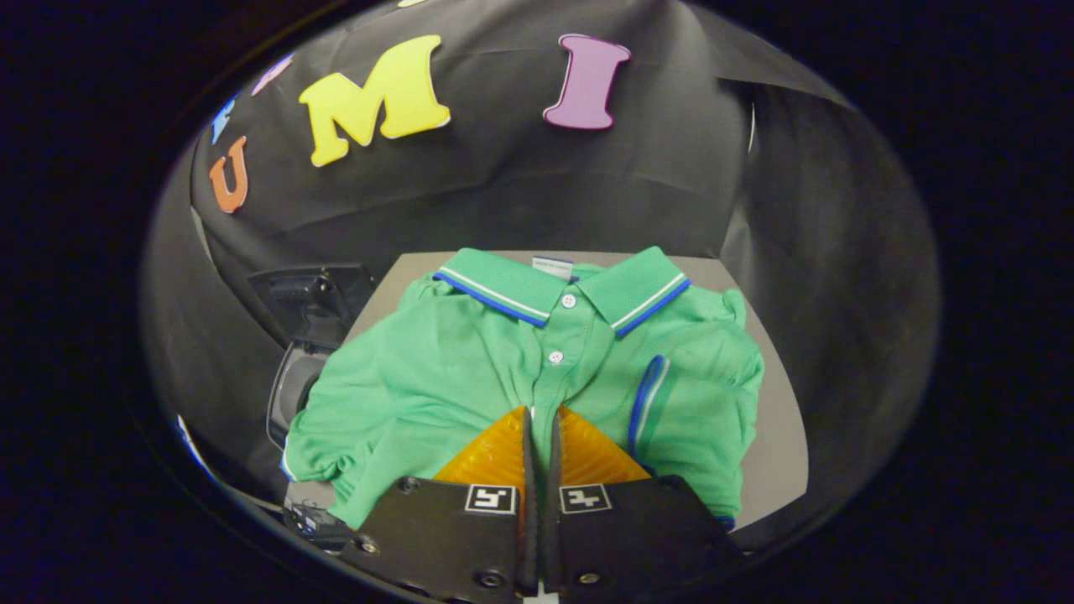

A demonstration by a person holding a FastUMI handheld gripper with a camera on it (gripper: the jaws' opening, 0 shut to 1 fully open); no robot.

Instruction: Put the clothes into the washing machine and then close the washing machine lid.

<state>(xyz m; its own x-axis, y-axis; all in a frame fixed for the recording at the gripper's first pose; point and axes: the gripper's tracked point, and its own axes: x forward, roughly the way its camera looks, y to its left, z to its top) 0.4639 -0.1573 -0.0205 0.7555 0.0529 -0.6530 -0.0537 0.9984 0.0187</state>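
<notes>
Clothes for this task are represented by a single green polo shirt [470, 369], which is seen in the gripper view spread face-up on a grey desk [780, 436]. Its collar [562, 289], trimmed with blue and white stripes, is turned toward the booth's black cloth wall [520, 184], and a small white label [553, 267] is visible inside the neck. Two white buttons are seen on the placket below the collar. One sleeve, edged in the same blue and white, is folded over the chest on the right side of the shirt. The fabric is bunched and wrinkled along its left edge, where it overhangs the desk.

The claw [541, 413] is held low over the shirt's lower front, just below the placket. Its fingers [495, 453] are drawn almost fully together, with only a narrow slit left between them; whether any cloth is pinched in that slit cannot be told. The tips are seen against the green fabric.

Beside the left edge of the desk, lower than its surface, a dark washing machine [306, 335] is partly seen, with a rounded dark opening beneath its raised part. The shirt's left edge lies just beside it.
</notes>
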